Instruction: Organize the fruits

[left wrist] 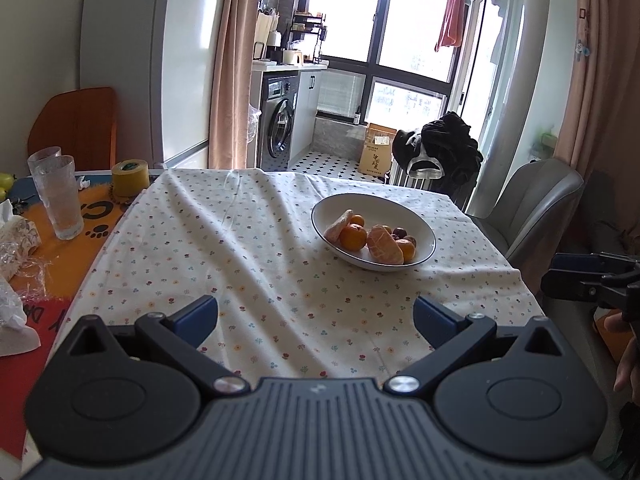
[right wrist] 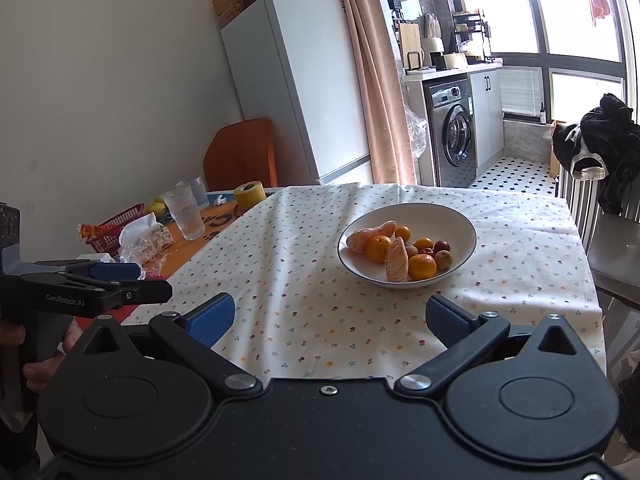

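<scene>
the fruits [right wrist: 400, 250] lie all together in a white bowl [right wrist: 464, 220] with a thin dark rim, which stands on the flowered tablecloth [right wrist: 300, 280], toward the right half of the table. i see small oranges [right wrist: 422, 267], two peeled mandarin pieces [right wrist: 397, 260] and a few dark red small fruits [right wrist: 441, 246]; what kind these are i cannot tell.

my left gripper [left wrist: 316, 322] is over the near edge of the cloth, its blue pads wide apart and nothing between them. my right gripper [right wrist: 330, 322] is also low over the near edge, its pads spread wide too and holding nothing, with the bowl ahead of it, a little to the right. both are well apart from the bowl.

at the left side of the table stand two stacked glasses [left wrist: 60, 196] and a yellow tape roll [left wrist: 130, 176].
</scene>
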Demonstrator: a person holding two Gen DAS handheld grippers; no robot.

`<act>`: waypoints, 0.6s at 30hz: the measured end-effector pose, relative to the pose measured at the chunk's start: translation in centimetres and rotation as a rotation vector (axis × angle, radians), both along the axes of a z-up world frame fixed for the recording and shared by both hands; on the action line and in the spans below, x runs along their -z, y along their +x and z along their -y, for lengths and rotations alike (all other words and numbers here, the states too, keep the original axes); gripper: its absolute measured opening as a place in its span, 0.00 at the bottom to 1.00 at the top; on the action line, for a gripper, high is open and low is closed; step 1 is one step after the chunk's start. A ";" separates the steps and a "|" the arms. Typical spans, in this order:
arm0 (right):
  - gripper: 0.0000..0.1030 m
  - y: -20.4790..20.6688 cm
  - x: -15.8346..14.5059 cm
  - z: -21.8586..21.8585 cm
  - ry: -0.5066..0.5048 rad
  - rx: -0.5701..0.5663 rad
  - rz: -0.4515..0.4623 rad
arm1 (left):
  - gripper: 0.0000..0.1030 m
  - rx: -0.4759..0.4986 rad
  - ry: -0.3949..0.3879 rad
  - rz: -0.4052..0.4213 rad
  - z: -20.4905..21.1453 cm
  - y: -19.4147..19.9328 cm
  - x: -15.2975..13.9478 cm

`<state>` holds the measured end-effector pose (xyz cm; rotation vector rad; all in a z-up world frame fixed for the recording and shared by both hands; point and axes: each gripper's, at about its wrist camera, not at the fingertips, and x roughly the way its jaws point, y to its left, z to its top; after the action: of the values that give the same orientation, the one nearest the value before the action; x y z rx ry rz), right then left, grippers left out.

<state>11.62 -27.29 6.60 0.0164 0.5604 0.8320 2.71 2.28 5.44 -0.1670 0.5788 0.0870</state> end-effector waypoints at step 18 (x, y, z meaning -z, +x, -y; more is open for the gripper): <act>1.00 -0.2 0.1 -0.4 -0.004 -0.009 -0.003 | 1.00 0.001 0.002 -0.004 -0.1 -0.1 0.1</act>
<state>11.43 -26.91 6.51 0.0115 0.5653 0.8400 2.58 2.34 5.33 -0.1646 0.5824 0.0864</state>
